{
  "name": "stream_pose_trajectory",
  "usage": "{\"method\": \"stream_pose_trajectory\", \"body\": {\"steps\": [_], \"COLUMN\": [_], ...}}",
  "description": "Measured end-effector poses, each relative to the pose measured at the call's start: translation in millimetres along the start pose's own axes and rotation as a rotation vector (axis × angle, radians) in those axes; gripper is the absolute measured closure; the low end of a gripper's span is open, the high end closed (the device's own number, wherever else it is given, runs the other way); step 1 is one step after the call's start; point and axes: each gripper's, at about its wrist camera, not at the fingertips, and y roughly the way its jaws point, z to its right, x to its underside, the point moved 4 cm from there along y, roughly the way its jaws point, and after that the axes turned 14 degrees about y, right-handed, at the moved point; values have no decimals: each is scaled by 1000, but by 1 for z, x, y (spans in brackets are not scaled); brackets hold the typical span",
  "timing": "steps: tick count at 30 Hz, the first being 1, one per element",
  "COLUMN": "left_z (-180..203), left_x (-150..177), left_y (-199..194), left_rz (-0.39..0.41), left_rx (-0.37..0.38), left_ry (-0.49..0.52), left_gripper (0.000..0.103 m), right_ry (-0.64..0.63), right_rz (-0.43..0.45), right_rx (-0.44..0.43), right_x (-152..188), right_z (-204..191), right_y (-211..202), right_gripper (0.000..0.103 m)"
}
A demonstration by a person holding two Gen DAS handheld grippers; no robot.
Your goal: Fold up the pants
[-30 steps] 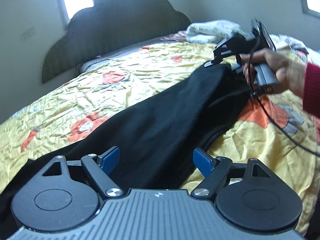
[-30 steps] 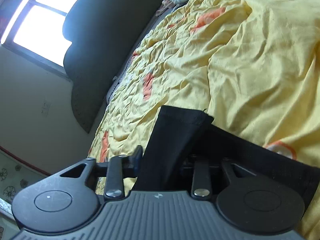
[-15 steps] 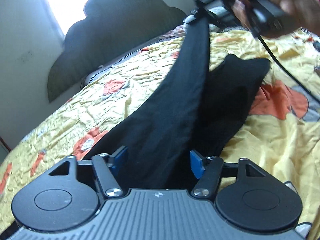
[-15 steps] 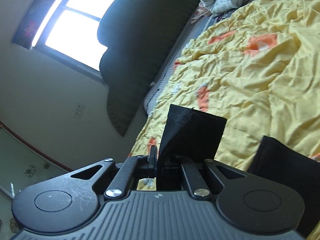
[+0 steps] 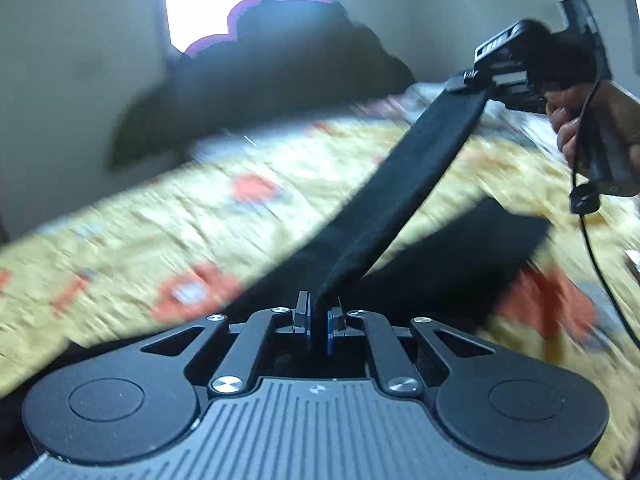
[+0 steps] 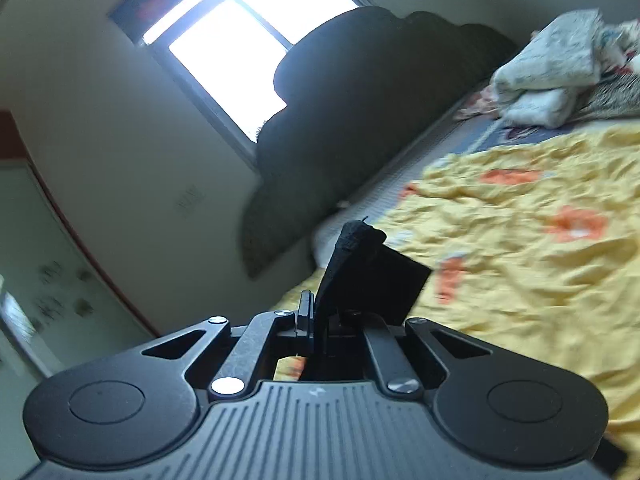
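Left wrist view: left gripper (image 5: pixel 319 316) jaws just closed, pinching black knit pants (image 5: pixel 404 196), one leg stretched taut up-right to right gripper (image 5: pixel 470 80), jaws clamped on its hem, other leg flat on crumpled yellow bedspread (image 5: pixel 160 220).

a: any writing you can read in either view?

b: no words, brand names or numbers. the only mark is a small pale emblem on the ribbed housing of the left gripper (image 5: pixel 319 322), too small to make out.

a: and the other?

b: the same small emblem on the right gripper (image 6: pixel 318 322), also unreadable.
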Motion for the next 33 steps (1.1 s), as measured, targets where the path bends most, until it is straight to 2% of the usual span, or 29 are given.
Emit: {"method": "stream_pose_trajectory", "body": {"steps": [1,3,6,8,12,13,14,17,22,27,30,31,32,33], "left_z": [6,19,24,21,19,21,23,27,26,27,29,30,31,31], "left_x": [5,14,19,16,17,19,21,25,24,28,27,26,25,25], "left_y": [4,10,12,10,8,9,9,7,2,7,4,2,0,-2], "left_rz": [-20,-46,-55,-55,-63,-73,-80,-80,-77,-104,-102,-100,-95,-91], "left_rx": [32,56,60,66,85,89,96,107,123,147,176,194,209,218], "left_ry": [5,39,55,41,34,38,37,41,47,33,36,36,33,33], "left_gripper": [94,94,94,94,94,94,94,93,93,93,79,78,76,70], "right_ry": [8,75,108,98,24,14,5,2,52,-24,-58,-64,-67,-66], "right_rz": [-24,-82,-133,-131,-59,-70,-87,-151,-155,-168,-160,-149,-139,-127], "right_rx": [76,167,231,212,25,7,41,246,273,336,371,383,390,399], "right_x": [5,15,27,26,11,11,13,31,47,48,49,49,48,48], "right_z": [20,60,89,86,51,49,53,86,112,104,101,100,100,101], "right_y": [1,4,6,4,-8,-9,-8,-3,-12,-6,-10,-14,-18,-23], "right_gripper": [99,99,99,99,99,99,99,99,99,94,90,89,85,78]}}
